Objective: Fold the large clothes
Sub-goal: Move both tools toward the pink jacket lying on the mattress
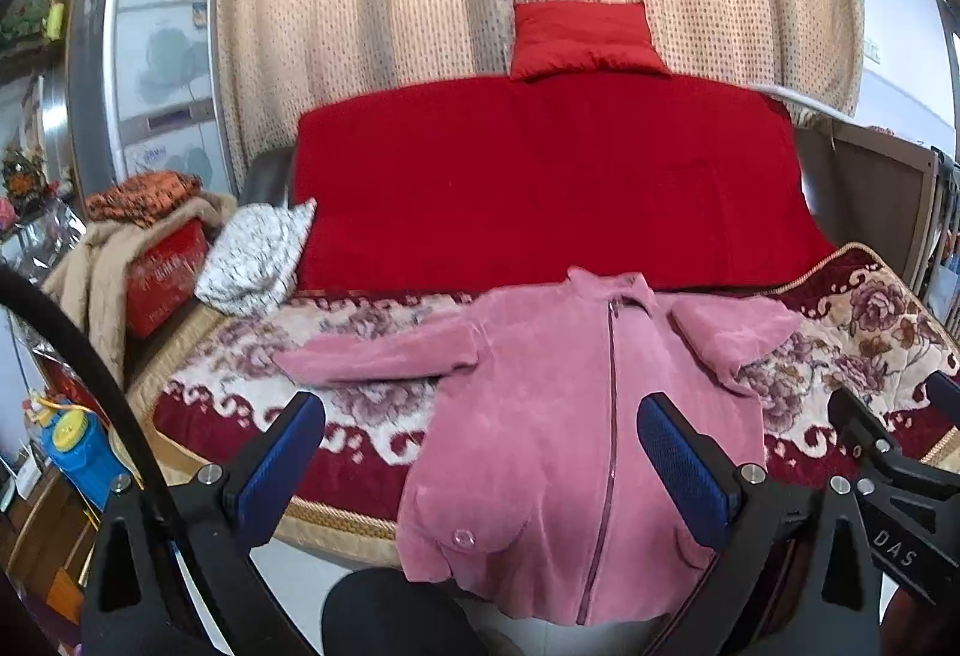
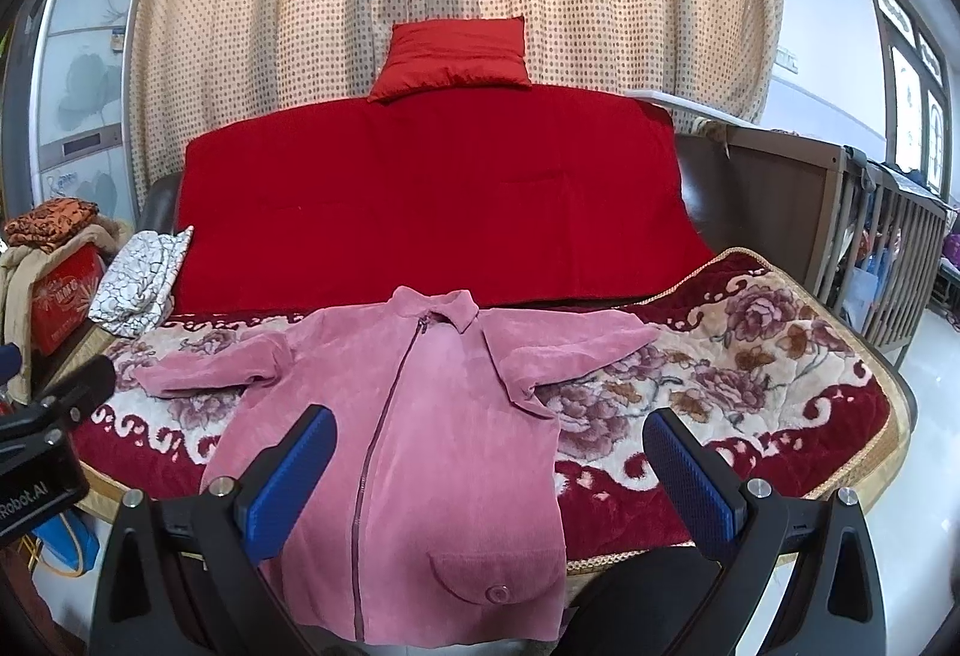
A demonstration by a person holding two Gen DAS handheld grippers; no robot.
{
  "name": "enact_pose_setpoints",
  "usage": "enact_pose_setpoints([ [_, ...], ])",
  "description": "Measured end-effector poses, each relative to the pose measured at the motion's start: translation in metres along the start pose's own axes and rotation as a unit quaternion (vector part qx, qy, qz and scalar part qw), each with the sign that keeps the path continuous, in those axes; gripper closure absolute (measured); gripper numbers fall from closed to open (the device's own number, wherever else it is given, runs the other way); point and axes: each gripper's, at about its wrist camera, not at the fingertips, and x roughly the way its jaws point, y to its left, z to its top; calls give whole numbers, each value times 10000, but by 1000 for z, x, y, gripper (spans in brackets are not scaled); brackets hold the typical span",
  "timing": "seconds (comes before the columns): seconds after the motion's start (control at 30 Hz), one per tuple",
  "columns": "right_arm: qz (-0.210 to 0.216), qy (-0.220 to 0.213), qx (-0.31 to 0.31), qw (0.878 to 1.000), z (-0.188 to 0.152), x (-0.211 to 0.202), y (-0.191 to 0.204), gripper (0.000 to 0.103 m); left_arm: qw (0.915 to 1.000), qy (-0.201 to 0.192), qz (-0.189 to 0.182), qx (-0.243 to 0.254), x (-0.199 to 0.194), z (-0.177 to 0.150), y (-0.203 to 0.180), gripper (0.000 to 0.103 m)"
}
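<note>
2 grippers, left (image 1: 480, 452) and right (image 2: 489, 467), gape empty above pink coat (image 2: 414, 446).

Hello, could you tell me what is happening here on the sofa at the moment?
A person holds a two-finger gripper in each hand above a pink zip-up jacket spread front-up on a floral blanket over the sofa. Both the left gripper and the right gripper are open and hold nothing. The jacket's sleeves lie out to the sides, one doubled back on itself, and its hem hangs over the front edge. No body fold shows yet.
</note>
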Motion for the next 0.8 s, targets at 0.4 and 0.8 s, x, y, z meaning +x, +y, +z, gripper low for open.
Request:
enact_pose_setpoints([
  [0.4, -297, 198, -80, 9993, 3, 44, -9, 0, 9982, 595, -9, -38, 64, -10, -9, 0],
  [0.8, -314, 446, -135, 9984, 10, 95, -11, 0, 9963, 840, 156, -58, 111, 3, -9, 0],
])
